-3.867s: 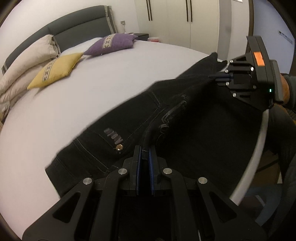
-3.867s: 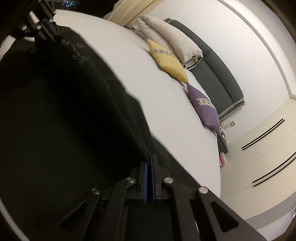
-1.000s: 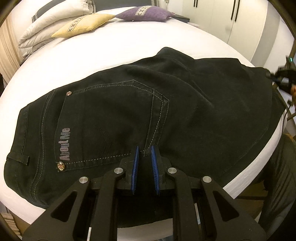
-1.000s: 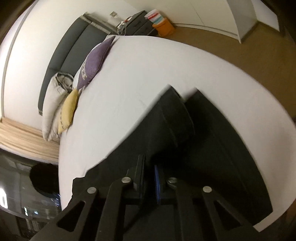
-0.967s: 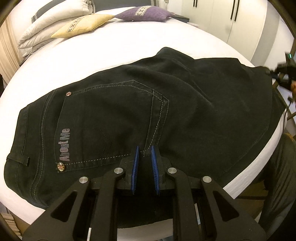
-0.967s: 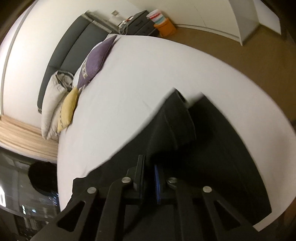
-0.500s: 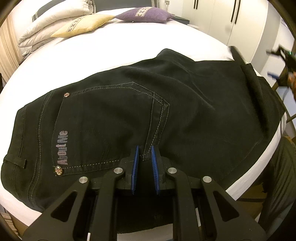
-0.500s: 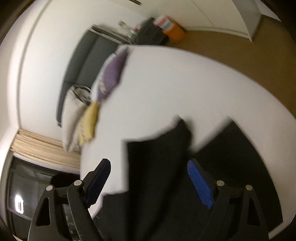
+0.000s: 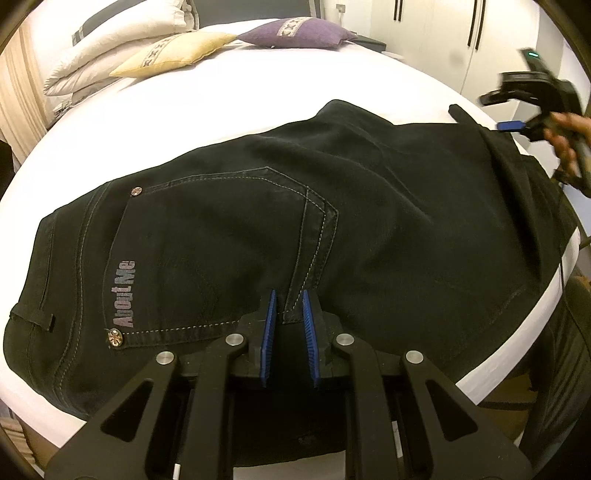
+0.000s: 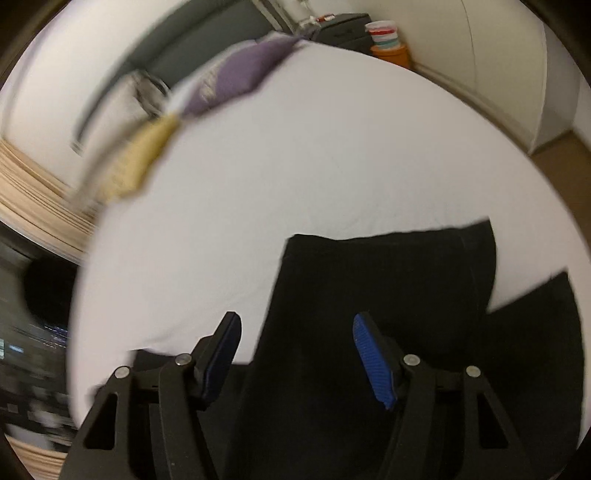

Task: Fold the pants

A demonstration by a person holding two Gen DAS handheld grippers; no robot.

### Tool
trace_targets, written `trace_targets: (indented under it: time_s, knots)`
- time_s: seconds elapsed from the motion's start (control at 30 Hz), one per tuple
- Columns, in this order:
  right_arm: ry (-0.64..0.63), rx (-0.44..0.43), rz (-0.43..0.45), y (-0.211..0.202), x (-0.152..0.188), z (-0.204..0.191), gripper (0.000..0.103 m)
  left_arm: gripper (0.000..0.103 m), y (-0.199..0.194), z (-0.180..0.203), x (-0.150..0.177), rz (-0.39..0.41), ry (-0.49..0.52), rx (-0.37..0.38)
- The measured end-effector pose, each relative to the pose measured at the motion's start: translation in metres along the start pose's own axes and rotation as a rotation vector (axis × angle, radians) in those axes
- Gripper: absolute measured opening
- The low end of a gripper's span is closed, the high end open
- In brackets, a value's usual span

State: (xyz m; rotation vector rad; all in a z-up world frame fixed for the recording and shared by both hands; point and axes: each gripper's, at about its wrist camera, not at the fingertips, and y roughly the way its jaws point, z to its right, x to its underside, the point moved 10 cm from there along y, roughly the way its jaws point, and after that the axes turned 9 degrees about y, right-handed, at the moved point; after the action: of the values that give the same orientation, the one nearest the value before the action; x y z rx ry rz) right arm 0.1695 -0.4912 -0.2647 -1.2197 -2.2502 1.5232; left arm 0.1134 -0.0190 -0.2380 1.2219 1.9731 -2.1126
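Observation:
Black pants (image 9: 388,229) lie flat on the white bed (image 9: 258,110), back pocket with the "AboutMe" print facing up. My left gripper (image 9: 288,314) hovers low over the near edge of the seat; its blue pads stand a little apart with the pocket seam between them, and no cloth is pinched. My right gripper (image 10: 295,332) is wide open and empty above the leg ends (image 10: 406,266). It also shows in the left wrist view (image 9: 524,107), lifted off the far right edge of the pants.
A yellow cushion (image 9: 173,53), a purple cushion (image 9: 295,33) and white pillows (image 9: 118,40) lie at the head of the bed. White wardrobe doors (image 9: 443,33) stand behind. An orange bin (image 10: 391,51) and a dark nightstand (image 10: 343,26) are beside the bed.
My right gripper opened, let go of the leg ends and lifted away. The pants now lie spread on the bed. My left gripper has barely moved, its pads slightly apart.

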Motion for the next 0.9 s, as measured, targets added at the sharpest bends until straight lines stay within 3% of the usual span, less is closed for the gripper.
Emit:
trace_targets:
  time_s: [0.13, 0.2, 0.23, 0.3, 0.33, 0.53, 0.67, 0.77, 0.9]
  knots:
    - [-0.107, 0.192, -0.018, 0.032, -0.001, -0.004, 0.066, 0.015, -0.001, -0.002, 0.001, 0.013, -0.007, 0.011]
    - [-0.154, 0.27, -0.017, 0.043, -0.004, 0.0, 0.052, 0.015, -0.002, -0.002, 0.003, 0.015, -0.006, 0.014]
    - [-0.16, 0.288, -0.011, 0.045, -0.006, 0.002, 0.04, 0.015, -0.002, -0.002, 0.003, 0.016, -0.006, 0.016]
    - [-0.144, 0.263, -0.011, 0.044, -0.01, 0.003, 0.023, 0.015, -0.002, -0.003, 0.003, 0.02, -0.006, 0.019]
    - [-0.126, 0.238, -0.015, 0.042, -0.01, 0.005, 0.006, 0.015, -0.002, -0.003, 0.003, 0.024, -0.007, 0.021]
    - [0.008, 0.048, 0.125, -0.035, -0.014, 0.033, 0.004, 0.015, -0.003, -0.004, 0.004, 0.029, -0.005, 0.019]
    - [0.154, -0.054, 0.247, -0.102, -0.003, 0.091, 0.004, 0.015, -0.004, -0.004, 0.004, 0.026, -0.003, 0.013]
    - [0.269, -0.1, 0.302, -0.132, 0.014, 0.14, 0.004, 0.015, -0.004, -0.003, 0.003, 0.021, -0.003, 0.008]
    - [0.398, -0.087, 0.305, -0.132, 0.056, 0.2, 0.004, 0.015, -0.003, -0.001, 0.002, 0.014, -0.004, -0.004]
